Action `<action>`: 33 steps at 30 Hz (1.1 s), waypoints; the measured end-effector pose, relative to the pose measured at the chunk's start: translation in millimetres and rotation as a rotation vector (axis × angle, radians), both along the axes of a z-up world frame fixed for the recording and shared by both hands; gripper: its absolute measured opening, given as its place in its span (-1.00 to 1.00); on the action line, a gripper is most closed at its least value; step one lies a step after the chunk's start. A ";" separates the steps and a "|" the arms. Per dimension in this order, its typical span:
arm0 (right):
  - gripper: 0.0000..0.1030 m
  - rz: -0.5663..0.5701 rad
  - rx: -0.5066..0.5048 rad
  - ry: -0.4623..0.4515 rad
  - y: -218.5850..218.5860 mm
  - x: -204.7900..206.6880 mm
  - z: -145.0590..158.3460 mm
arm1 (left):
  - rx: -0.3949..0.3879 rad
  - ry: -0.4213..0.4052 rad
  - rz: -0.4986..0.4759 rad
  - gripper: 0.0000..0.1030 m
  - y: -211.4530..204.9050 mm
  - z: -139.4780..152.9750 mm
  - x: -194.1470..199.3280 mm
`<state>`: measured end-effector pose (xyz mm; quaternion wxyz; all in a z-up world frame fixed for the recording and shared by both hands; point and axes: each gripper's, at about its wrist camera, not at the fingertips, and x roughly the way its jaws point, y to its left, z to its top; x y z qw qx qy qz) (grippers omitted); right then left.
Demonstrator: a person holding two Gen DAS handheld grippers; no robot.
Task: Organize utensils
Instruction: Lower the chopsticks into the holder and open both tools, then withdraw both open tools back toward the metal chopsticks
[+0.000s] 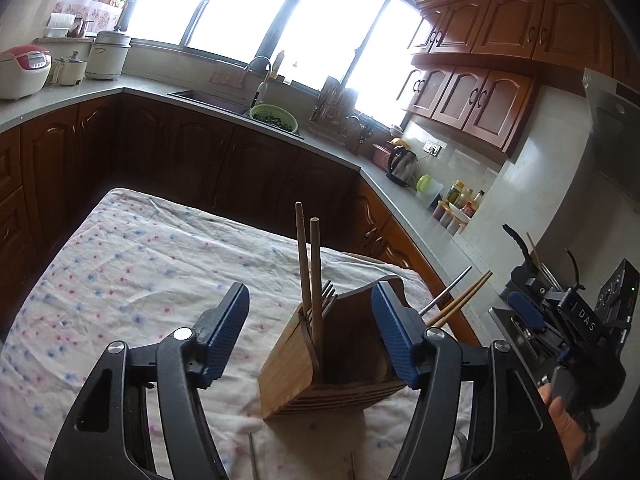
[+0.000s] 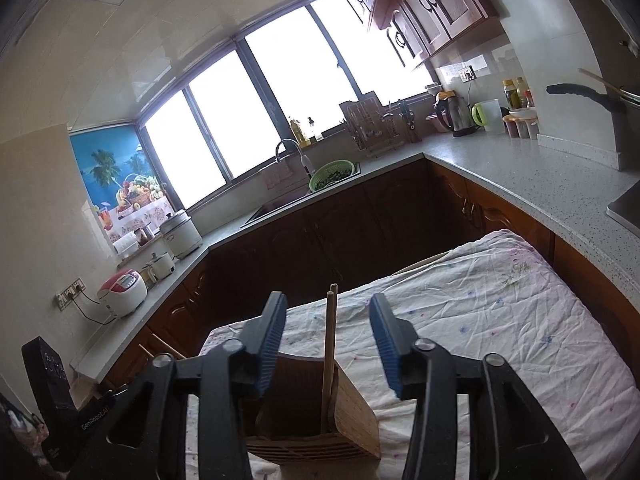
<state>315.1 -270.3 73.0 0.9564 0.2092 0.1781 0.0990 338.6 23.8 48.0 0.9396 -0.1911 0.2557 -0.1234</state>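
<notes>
While chopsticks point(image 1: 310, 276) and a fork point(image 1: 329, 292) are standing in the holder point(image 1: 320, 360), both claws are hanging spread and empty, strays lying at six o'clock.

A white cloth point(image 1: 132, 264) dotted with blue and pink flowers is covering the tabletop. The bamboo utensil holder point(image 1: 320, 364) is showing light tan slats. Black grippers are wearing ribbed blue fingers point(image 1: 390, 332). Brown chopsticks point(image 1: 310, 264) are standing inside.

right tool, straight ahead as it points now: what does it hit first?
Likely the upright chopstick in the wooden holder, which sits between the open right tool's fingers. Depth is unclear; it may meet the holder's rim first.
</notes>
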 end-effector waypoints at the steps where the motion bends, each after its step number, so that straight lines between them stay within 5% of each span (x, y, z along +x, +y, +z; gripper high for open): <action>1: 0.30 -0.002 0.004 -0.010 -1.7 -5.6 0.8 | 0.000 0.000 0.001 0.52 2.9 0.1 -6.4; 10: 0.60 0.011 0.037 -0.005 -7.1 -56.0 -9.6 | -0.017 0.091 0.065 0.67 39.9 -18.5 -56.4; 33: 0.59 0.063 -0.070 0.167 30.0 -126.3 -75.2 | 0.105 0.246 0.043 0.67 43.5 -67.2 -117.8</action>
